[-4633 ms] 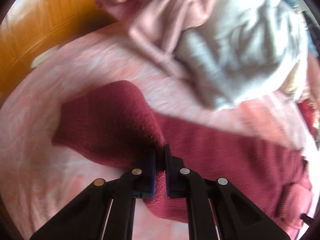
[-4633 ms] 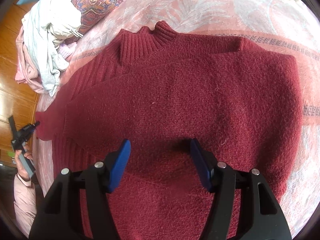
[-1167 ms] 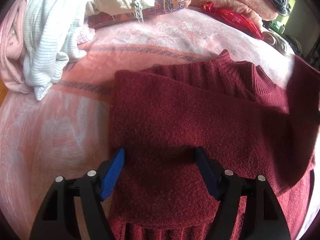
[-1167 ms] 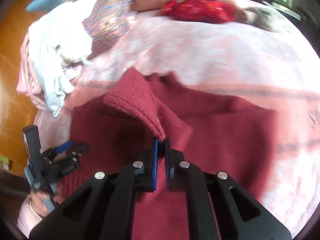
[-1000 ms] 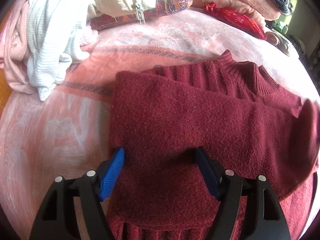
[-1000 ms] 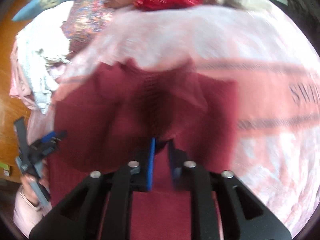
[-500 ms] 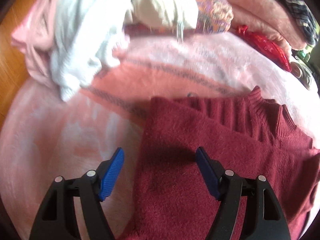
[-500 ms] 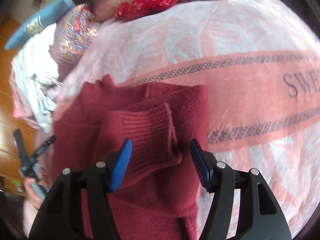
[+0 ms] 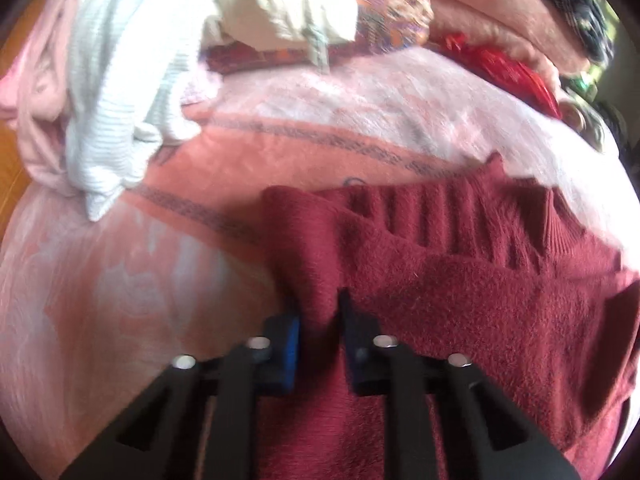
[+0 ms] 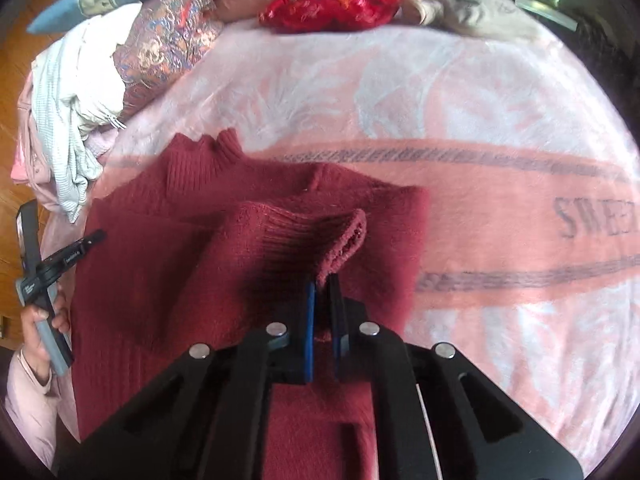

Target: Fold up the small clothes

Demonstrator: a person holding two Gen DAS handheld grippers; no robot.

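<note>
bed (image 10: 460, 92): pink patterned blanket, carries everything.
pile (image 9: 120, 80): unfolded clothes heaped at the bed's far left, well apart from the work.
sweater (image 10: 168, 280): dark red knit, flat on the blanket, collar away from me, one sleeve already laid across the body.
cuff (image 10: 320, 236): ribbed sleeve end, lifted over the sweater's right side.
left gripper (image 9: 318, 320): my fingers pinch a ridge of knit at the sweater's left edge.
right gripper (image 10: 322, 300): my fingers pinch the cuff.
step, as i judge it: sleeves in, mid-fold.
next: i reckon carry the cuff across, lay it flat, then let go; keep the left edge from dragging.
</note>
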